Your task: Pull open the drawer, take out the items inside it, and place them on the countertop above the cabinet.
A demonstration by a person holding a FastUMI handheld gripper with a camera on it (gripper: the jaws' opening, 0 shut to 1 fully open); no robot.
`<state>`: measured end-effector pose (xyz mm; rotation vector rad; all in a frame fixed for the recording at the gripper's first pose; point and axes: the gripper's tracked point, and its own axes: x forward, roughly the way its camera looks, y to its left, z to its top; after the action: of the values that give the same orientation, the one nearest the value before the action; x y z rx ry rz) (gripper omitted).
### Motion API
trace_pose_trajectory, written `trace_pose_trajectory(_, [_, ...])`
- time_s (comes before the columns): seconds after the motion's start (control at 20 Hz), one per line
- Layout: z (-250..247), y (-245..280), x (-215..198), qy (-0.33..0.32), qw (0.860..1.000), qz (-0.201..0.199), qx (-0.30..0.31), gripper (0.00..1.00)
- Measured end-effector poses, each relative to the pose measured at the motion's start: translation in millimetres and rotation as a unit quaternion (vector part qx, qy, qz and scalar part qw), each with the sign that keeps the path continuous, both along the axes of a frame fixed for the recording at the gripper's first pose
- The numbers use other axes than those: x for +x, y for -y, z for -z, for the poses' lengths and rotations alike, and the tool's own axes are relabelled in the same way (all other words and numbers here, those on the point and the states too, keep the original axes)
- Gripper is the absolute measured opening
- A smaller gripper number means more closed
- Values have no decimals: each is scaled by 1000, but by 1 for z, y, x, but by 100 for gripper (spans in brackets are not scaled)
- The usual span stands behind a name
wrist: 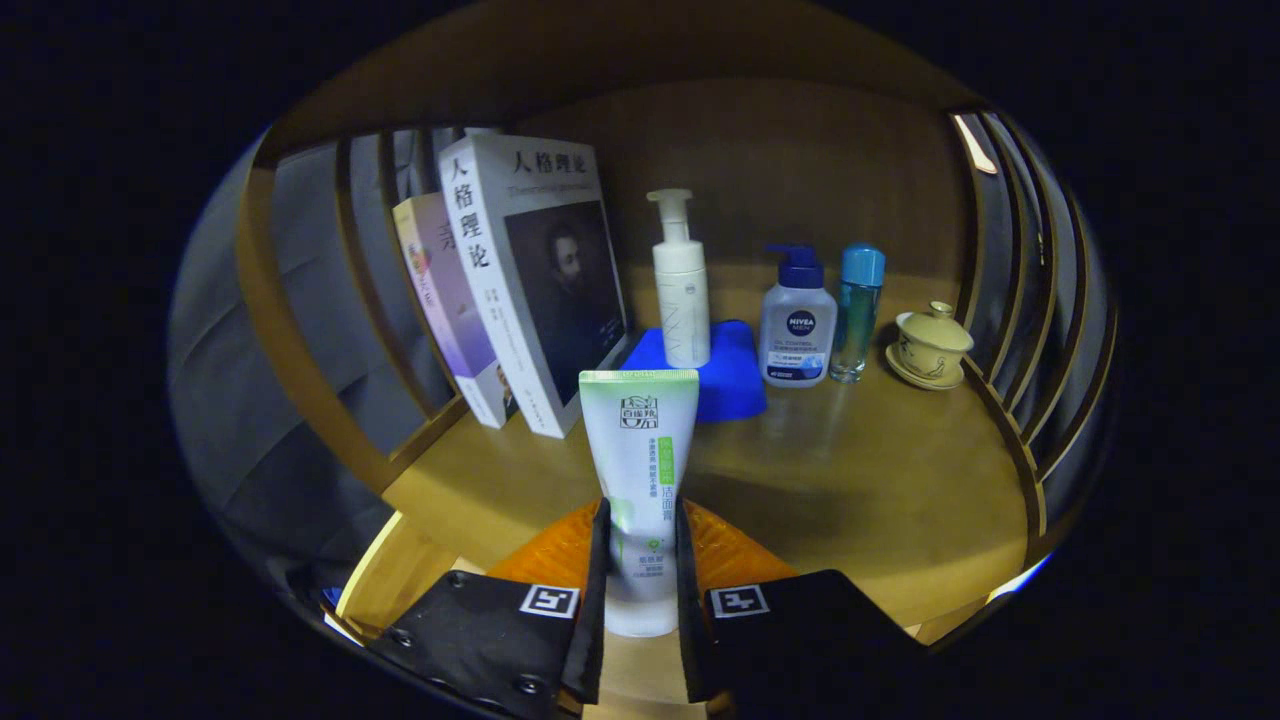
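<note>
My gripper point(640, 560) is shut on a white and green tube point(640, 450), which stands upright between the two black fingers point(590, 600), its crimped end up. The tube is held at its lower half, at the near edge of the wooden countertop point(880, 500). I cannot tell whether its cap rests on the wood. An orange rounded part of the gripper shows just behind the fingers.
Beyond the tube, two books point(530, 290) lean at the back left. A white pump bottle point(680, 290) stands on a blue cloth point(735, 385). Right of it are a blue-capped pump bottle point(797, 325), a slim blue bottle point(858, 310) and a lidded cup point(932, 345). Wooden slats point(1010, 300) close both sides.
</note>
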<state>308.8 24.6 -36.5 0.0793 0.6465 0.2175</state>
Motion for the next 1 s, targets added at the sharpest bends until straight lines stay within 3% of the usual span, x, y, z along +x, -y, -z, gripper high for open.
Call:
trace_pose_trajectory(0.35, [5, 15, 22, 17, 998, 47, -21, 39])
trace_pose_trajectory(0.6, [-33, 13, 11, 95, 993, 41, -52, 99])
trace_pose_trajectory(0.75, [-57, 14, -16, 145, 985, 42, -87, 99])
trace_pose_trajectory(1.0, [-76, 10, -76, 207, 973, 45, -86, 100])
